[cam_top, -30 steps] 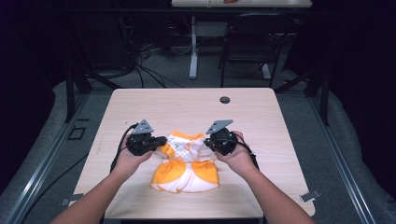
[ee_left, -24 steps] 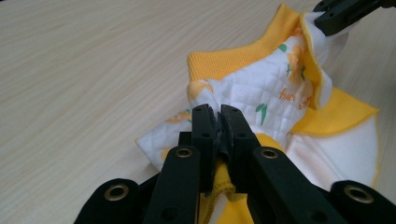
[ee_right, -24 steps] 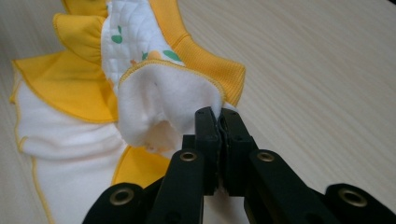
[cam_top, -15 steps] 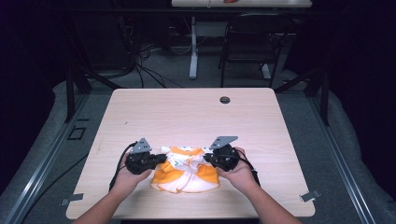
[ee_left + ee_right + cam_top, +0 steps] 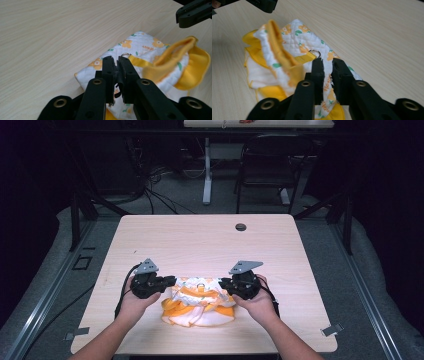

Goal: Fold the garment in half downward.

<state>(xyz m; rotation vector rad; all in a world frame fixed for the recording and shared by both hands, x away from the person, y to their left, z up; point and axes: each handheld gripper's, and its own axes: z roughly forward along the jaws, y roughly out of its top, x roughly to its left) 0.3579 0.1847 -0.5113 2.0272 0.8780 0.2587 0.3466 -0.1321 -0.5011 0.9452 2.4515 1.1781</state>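
A small quilted garment (image 5: 200, 302), white with orange flowers and yellow trim, lies bunched on the table's near middle. My left gripper (image 5: 174, 281) pinches its left edge and my right gripper (image 5: 222, 282) its right edge. In the left gripper view the jaws (image 5: 115, 60) stand almost together over the white cloth (image 5: 140, 45), just short of a metal ring (image 5: 126, 55). In the right gripper view the gripper (image 5: 327, 62) has just been opening slightly, with the flowered cloth (image 5: 294, 37) still between its jaws beside the ring (image 5: 314, 53).
The wooden table (image 5: 200, 240) has a round cable hole (image 5: 240, 227) at its far side. Beyond it stand a chair (image 5: 265, 165), a table leg and floor cables. Both forearms come in over the near edge.
Both hands have drawn toward the near edge of the table, pulling the garment along. The cloth is more bunched between the grippers than before.
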